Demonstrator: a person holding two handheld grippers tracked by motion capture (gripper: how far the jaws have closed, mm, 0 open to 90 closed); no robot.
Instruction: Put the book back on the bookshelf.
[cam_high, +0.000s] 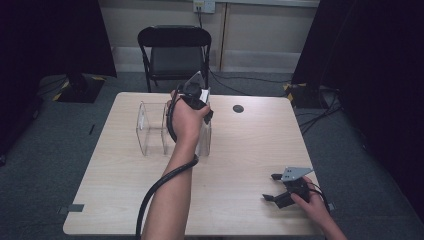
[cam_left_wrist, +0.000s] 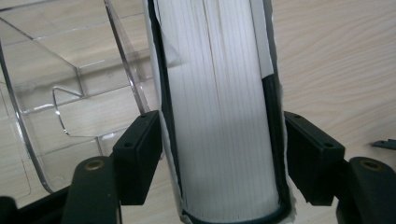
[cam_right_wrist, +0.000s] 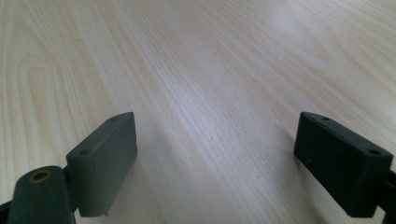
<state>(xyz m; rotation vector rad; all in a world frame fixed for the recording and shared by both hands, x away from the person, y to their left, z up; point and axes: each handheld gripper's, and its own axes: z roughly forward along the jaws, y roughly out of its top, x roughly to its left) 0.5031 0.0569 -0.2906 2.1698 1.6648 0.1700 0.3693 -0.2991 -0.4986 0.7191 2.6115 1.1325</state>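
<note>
Wooden table (cam_high: 240, 150); left claw (cam_left_wrist: 223, 140) straddles upright book (cam_left_wrist: 219, 116); right claw (cam_high: 278, 190) rests low.

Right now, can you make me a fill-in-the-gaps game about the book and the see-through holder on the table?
1. The left gripper has a thick ____ between its jaws.
2. Next to the book stands a clear plastic holder, and you can see through it to the ____ table.
3. The right gripper has ____ between its open jaws.
4. Behind the table stands a black ____.

Missing words: book; wooden; nothing; chair
</note>
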